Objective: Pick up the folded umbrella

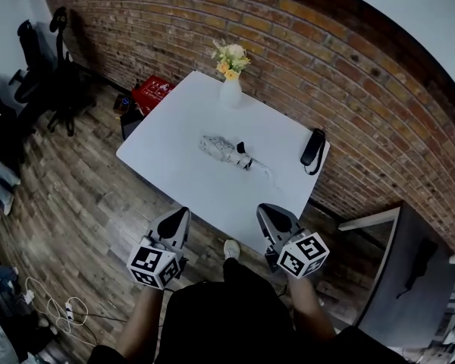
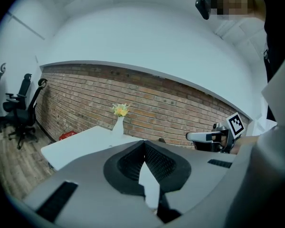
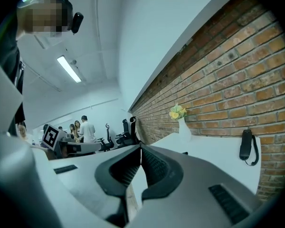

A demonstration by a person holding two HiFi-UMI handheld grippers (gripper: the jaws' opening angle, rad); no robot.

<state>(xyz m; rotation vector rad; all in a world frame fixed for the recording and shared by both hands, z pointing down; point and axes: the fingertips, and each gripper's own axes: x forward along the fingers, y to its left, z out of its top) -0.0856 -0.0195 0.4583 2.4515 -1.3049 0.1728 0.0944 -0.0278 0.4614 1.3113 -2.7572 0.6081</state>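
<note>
Head view: the folded umbrella lies flat on the white counter, in front of the vase of flowers and well apart from it, on the person's side. A black handset rests to the right of the vase, at the counter's edge by the brick wall. The left gripper and the right gripper hang off the counter's near edge, far from the vase, and the umbrella lies between the vase and them. Neither touches the umbrella.

Left gripper view: the left gripper's jaws meet at their tips with nothing between them. The vase stands beyond them, slightly to the left. The right gripper shows to the right of the vase.

Right gripper view: the right gripper's jaws are pressed together and empty. The vase stands beyond, to the right, with the handset further right.
</note>
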